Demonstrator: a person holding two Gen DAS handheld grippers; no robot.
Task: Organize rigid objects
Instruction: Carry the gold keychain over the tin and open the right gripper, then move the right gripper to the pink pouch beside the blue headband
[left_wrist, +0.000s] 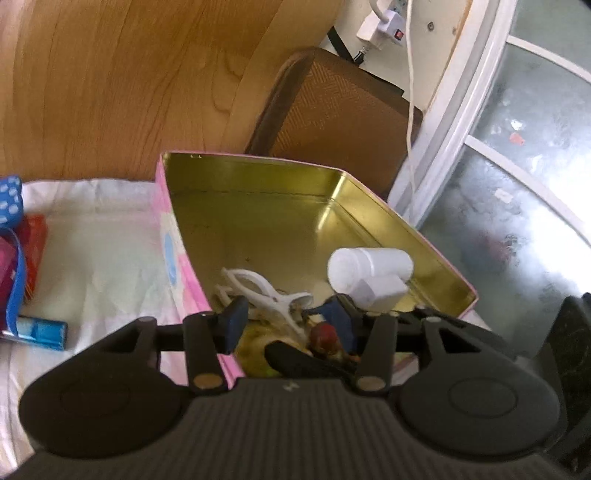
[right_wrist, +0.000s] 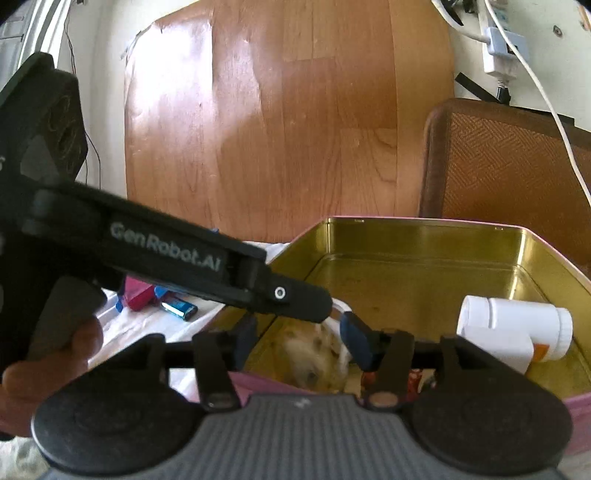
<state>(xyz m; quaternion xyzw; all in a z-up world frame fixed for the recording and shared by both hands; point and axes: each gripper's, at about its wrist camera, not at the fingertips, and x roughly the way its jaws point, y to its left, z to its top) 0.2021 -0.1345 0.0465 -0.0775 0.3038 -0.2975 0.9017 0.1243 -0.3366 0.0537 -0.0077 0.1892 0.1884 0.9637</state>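
A pink tin (left_wrist: 184, 266) with a gold inside stands open on a white cloth. In it lie a white bottle (left_wrist: 369, 269), white plastic clips (left_wrist: 266, 295), a small red piece (left_wrist: 325, 334) and a black object (left_wrist: 295, 360). My left gripper (left_wrist: 286, 319) hovers over the tin's near end, open, its blue pads apart with nothing pressed between them. In the right wrist view my right gripper (right_wrist: 301, 339) is also open over the tin (right_wrist: 424, 240), above something pale and fuzzy (right_wrist: 314, 354). The bottle (right_wrist: 513, 332) lies to its right. The left gripper's finger (right_wrist: 303, 299) crosses in from the left.
Left of the tin on the cloth (left_wrist: 103, 240) lie a shiny blue object (left_wrist: 40, 332), a red box (left_wrist: 33, 251) and a blue dotted item (left_wrist: 9, 199). A wooden board (left_wrist: 147, 74), a brown woven panel (left_wrist: 332, 110), a power strip (left_wrist: 380, 26) with cord and a window (left_wrist: 517, 184) stand behind.
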